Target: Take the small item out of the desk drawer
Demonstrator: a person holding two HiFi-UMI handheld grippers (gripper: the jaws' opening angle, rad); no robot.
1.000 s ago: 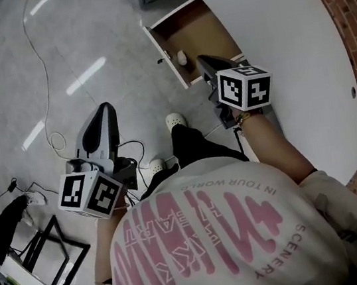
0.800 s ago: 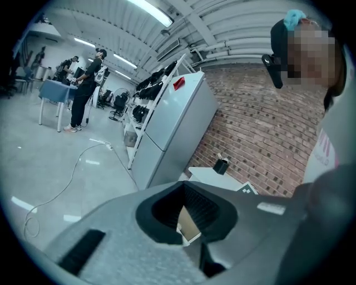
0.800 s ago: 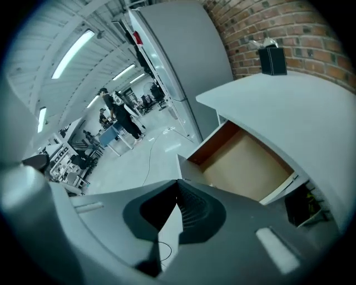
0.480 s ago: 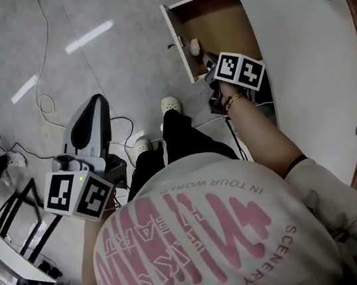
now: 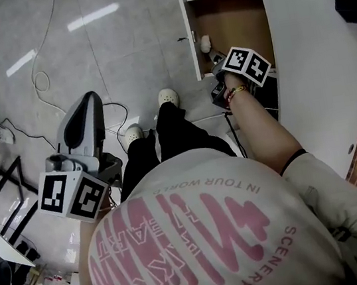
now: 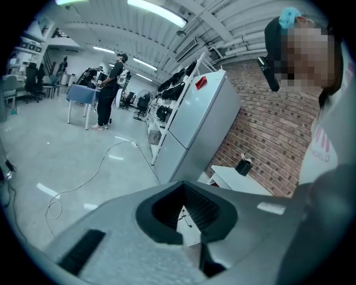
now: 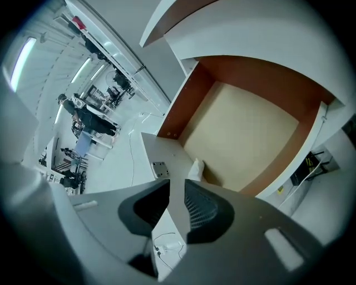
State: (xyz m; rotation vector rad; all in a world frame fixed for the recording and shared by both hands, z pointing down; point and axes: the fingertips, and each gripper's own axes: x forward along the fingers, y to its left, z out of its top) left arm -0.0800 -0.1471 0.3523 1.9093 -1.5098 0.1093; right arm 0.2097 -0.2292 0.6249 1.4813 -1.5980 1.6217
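The right gripper [image 7: 177, 192] is pointing down over the drawer's [image 7: 186, 114] front edge, because the small white item [image 7: 196, 168] is lying just inside that edge. Its jaws have just been opening, with nothing between them. The left gripper [image 6: 184, 186] is waiting away from the drawer, with its jaws pressed together and empty.

Drawer [image 5: 237, 25] is pulled wide open, tan floor showing, and the small white item [image 5: 204, 44] lies near its front corner, just beside the front panel.
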